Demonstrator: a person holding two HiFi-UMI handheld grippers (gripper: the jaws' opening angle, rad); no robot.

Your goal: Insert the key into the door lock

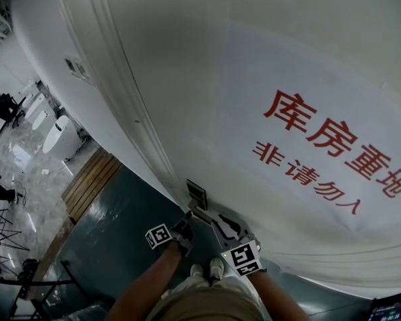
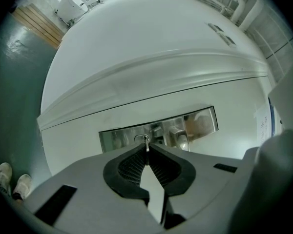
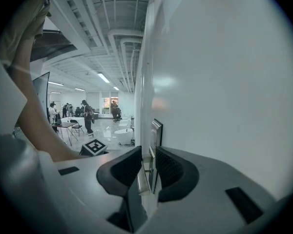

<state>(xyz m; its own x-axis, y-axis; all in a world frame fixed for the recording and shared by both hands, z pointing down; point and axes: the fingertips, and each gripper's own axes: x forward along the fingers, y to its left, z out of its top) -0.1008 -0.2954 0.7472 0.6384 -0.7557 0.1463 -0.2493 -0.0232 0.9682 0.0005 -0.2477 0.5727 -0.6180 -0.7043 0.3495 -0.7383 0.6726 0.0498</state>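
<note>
My left gripper point(image 2: 146, 152) is shut on a small silver key point(image 2: 146, 145). The key's tip meets the round keyhole point(image 2: 142, 138) in the steel lock plate point(image 2: 200, 121) of the white door point(image 2: 151, 38); how deep it sits I cannot tell. From the head view, the left gripper point(image 1: 185, 231) is just below the lock plate point(image 1: 196, 194). My right gripper point(image 3: 146, 172) is closed around the door handle point(image 3: 140, 178), with the lock plate point(image 3: 156, 133) edge-on behind it. In the head view that gripper point(image 1: 228, 236) covers most of the handle.
The door carries large red characters point(image 1: 334, 149) on a white sheet. The dark grey floor point(image 1: 113, 233) lies below, with my shoes point(image 1: 207, 270) on it. Wooden flooring point(image 1: 90, 179) and white tubs point(image 1: 57, 132) lie to the left. People and tables point(image 3: 68, 118) stand far off.
</note>
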